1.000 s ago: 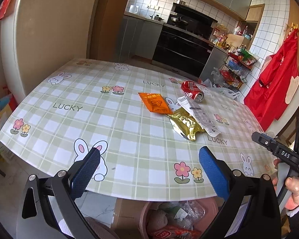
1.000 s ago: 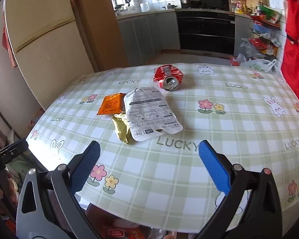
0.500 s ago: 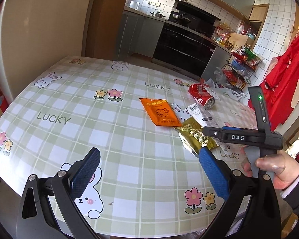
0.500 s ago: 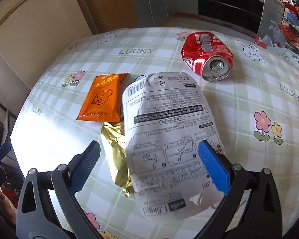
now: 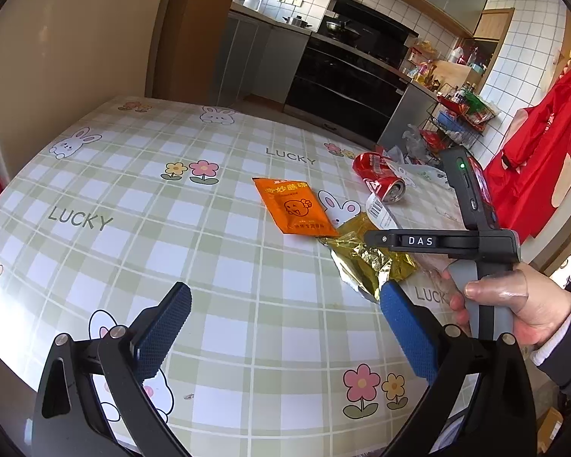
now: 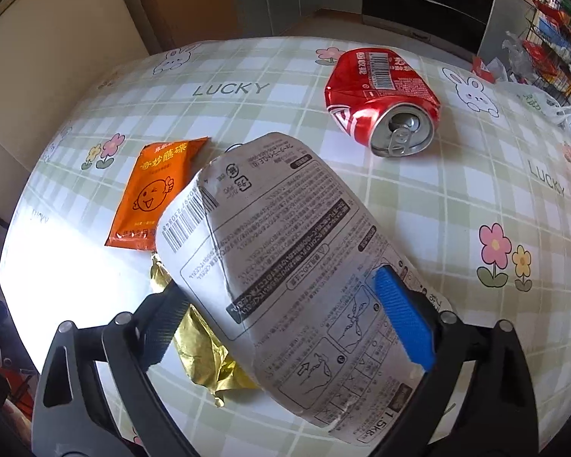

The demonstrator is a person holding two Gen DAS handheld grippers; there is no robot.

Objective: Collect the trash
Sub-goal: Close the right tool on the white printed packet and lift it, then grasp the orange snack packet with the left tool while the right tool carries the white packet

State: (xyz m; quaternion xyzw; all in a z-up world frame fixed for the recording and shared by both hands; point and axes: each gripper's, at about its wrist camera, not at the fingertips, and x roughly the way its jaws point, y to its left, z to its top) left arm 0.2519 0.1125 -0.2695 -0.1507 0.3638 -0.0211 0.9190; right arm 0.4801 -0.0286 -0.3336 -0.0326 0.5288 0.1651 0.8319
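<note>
My right gripper (image 6: 285,327) is pointed steeply down at the table (image 6: 456,198), its jaws wide but closing, with the white printed bag (image 6: 285,266) between them. The right pad (image 6: 403,323) lies over the bag's edge; I can't tell whether the left pad touches it yet. Just under the bag, toward my left finger, sits the crumpled gold foil wrapper (image 6: 205,358). Ahead and left of the right gripper is the orange sachet (image 6: 152,194), partly tucked under the bag's far corner. Further ahead and to the right lies the crushed red can (image 6: 380,95) on its side, its opening facing me, well apart from the bag.

My left gripper (image 5: 285,327) hangs over the near part of the table, jaws spread wide, nothing between them. The gold wrapper sits just past its right finger, the sachet further ahead, the can beyond that. My right hand (image 5: 514,308) on its handle shows right of it.
</note>
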